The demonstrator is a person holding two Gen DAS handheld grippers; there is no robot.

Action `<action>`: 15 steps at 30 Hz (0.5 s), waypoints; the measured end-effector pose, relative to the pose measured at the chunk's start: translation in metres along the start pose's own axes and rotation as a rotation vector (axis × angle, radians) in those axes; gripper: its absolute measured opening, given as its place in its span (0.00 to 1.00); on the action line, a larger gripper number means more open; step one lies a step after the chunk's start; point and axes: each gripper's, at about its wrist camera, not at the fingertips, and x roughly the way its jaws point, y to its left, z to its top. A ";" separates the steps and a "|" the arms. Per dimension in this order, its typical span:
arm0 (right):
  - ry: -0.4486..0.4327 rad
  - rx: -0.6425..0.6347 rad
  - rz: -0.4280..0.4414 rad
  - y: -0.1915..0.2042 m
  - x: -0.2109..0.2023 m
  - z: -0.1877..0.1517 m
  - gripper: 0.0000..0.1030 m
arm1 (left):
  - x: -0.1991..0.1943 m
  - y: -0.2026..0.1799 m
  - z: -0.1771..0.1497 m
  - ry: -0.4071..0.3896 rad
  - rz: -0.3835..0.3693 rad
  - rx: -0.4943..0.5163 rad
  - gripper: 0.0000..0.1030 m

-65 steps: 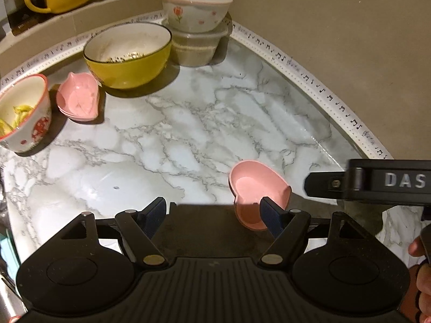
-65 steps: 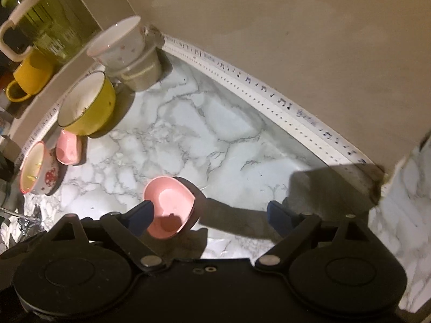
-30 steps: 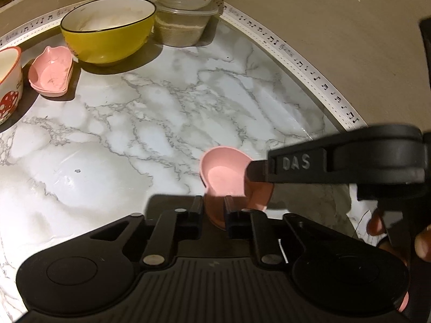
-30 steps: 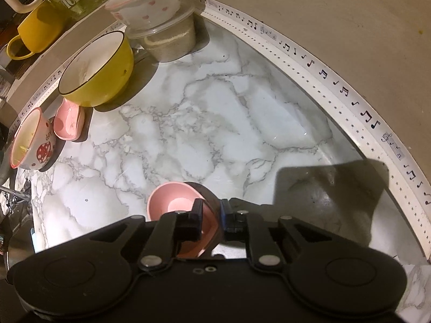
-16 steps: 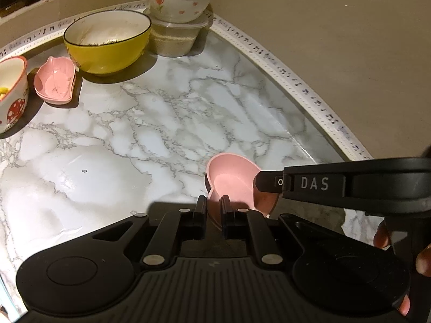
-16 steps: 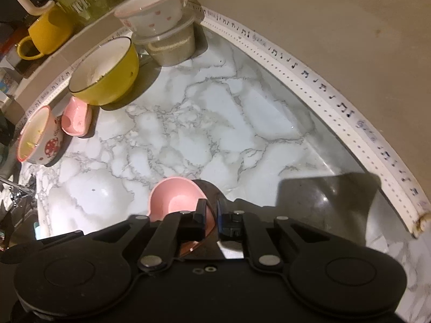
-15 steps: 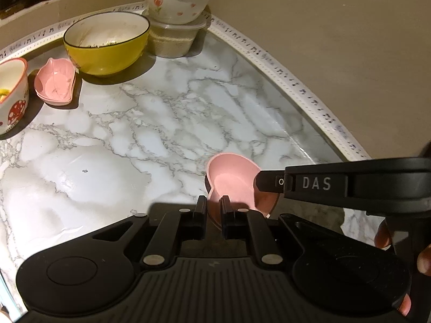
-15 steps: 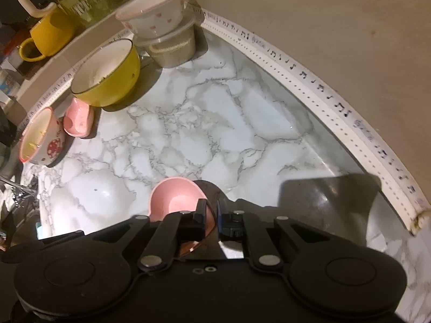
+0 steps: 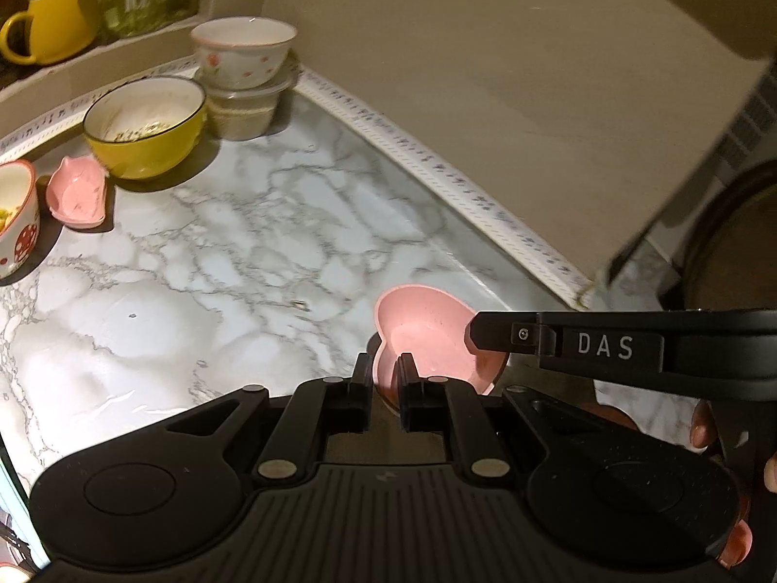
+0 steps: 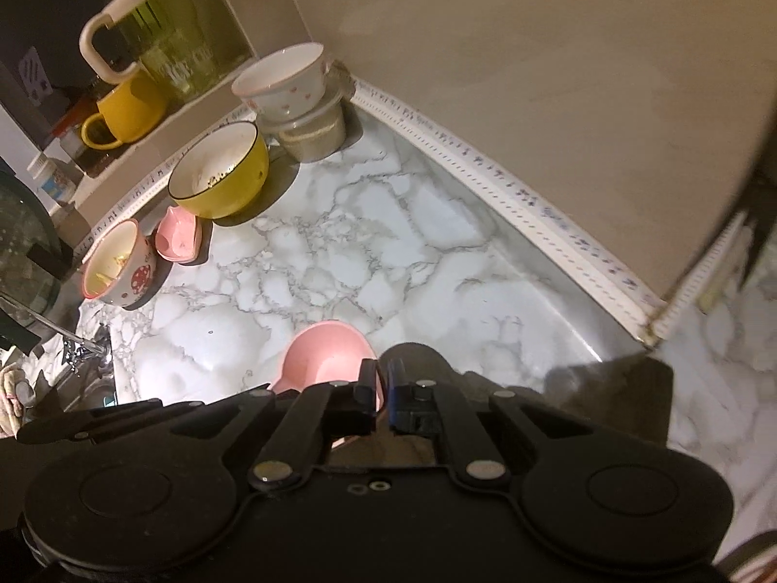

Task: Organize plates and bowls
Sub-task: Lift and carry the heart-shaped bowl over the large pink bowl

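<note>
On the far left of the desk (image 9: 204, 262) stand a mushroom bowl (image 9: 14, 223), a small pink dish (image 9: 77, 192) and a yellow bowl (image 9: 145, 126), then a flowered bowl (image 9: 243, 53) stacked on a lidded tub (image 9: 245, 114). The middle of the marble is free, so there is room to carry toward them. The pink heart dish (image 9: 427, 335) is held at its rim by both tongs, left tongs (image 9: 385, 379) and right tongs (image 10: 382, 388), each closed narrow on the thin wall. If the two hands pull apart or twist, I think the dish may slip and fall. At right the desk ends at the taped wall edge (image 9: 437, 170).
</note>
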 end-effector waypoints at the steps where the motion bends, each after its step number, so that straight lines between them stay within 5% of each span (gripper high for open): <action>1: -0.008 0.005 0.000 -0.002 -0.006 -0.003 0.03 | -0.004 -0.004 -0.002 0.000 -0.008 0.009 0.10; 15: -0.096 0.095 -0.003 -0.033 -0.072 -0.048 0.03 | -0.034 -0.052 -0.029 0.009 -0.097 0.134 0.10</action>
